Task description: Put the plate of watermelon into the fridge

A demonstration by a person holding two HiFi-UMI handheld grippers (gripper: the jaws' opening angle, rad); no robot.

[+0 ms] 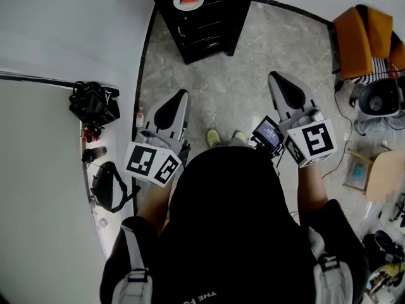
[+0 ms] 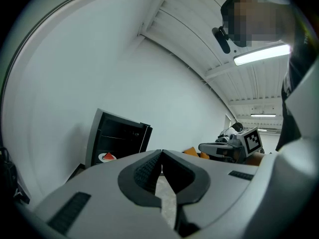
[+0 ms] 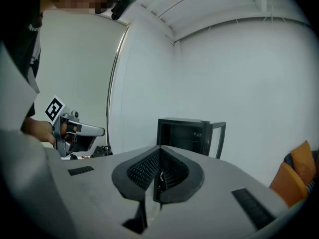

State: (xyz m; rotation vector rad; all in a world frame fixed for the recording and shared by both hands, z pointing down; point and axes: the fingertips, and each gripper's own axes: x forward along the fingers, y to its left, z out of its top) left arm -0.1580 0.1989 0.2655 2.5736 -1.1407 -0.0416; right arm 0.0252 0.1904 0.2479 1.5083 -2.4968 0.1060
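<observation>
The plate of watermelon sits on top of the small black fridge, by the white wall and well apart from the person. It is a round white plate with a red wedge on it. The fridge is a dark, boxy thing with shelves inside, and its door stands open, so I think it is ready for the plate. The left claw is pinched tight with nothing in it. The right claw is pinched tight and empty too. Both point at the fridge, likely because the person has to walk over first. Each claw is smooth grey plastic with bumpy black pads. The floor is shiny grey stone. A soft black bag rests on the white table.
</observation>
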